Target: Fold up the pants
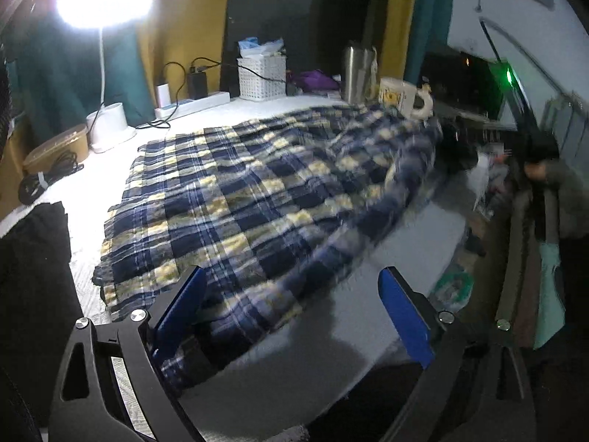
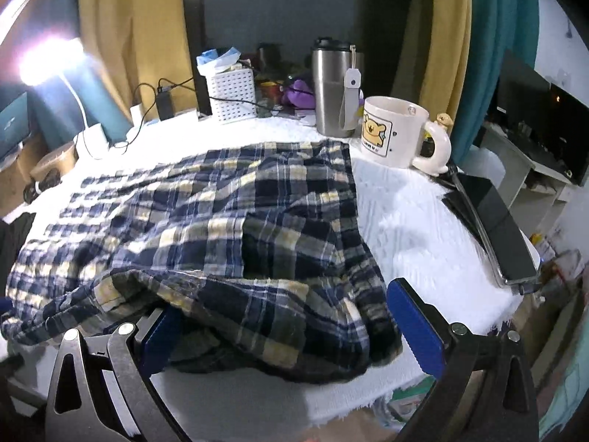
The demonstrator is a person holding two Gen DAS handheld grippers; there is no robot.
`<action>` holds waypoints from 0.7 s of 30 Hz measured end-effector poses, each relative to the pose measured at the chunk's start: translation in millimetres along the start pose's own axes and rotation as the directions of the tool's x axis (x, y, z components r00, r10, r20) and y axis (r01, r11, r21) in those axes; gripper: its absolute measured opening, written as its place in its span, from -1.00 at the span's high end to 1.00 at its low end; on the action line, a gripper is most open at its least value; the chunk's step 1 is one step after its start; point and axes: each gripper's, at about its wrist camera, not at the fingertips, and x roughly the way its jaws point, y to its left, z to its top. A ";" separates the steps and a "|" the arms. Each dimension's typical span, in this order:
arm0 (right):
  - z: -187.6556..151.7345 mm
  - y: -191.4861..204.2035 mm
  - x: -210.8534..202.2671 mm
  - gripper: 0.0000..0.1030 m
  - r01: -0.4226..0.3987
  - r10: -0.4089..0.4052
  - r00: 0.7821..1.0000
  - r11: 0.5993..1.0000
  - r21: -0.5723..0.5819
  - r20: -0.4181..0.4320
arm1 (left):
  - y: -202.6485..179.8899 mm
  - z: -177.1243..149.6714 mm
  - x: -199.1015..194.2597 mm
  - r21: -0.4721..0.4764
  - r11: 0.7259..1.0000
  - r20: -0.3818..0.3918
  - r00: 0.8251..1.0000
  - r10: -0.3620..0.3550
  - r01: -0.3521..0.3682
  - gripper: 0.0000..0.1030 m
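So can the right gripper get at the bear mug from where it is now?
Probably yes. The right gripper stands open, and white cover lies bare between it and the bear mug; only the plaid pants bunch over its left finger.

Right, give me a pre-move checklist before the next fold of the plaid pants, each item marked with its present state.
1. Left gripper open and clear of cloth: ok, wide, pads not pressing.
2. Right gripper released: ok, wide, though a bunched edge drapes over its left finger.
3. Plaid pants lying flat: not ok, near edge is rumpled and lifted.
4. Bear mug clear of the pants: ok, apart but near their far corner.
5. Steel tumbler clear: ok, behind the pants.
6. Black case on the right edge clear: ok.
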 end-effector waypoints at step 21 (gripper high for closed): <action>-21.1 9.4 -15.4 -1.00 0.053 -0.047 0.998 0.985 -0.162 0.041 | 44.8 6.4 -32.3 -0.016 0.991 0.055 0.989 0.135 -0.135 0.85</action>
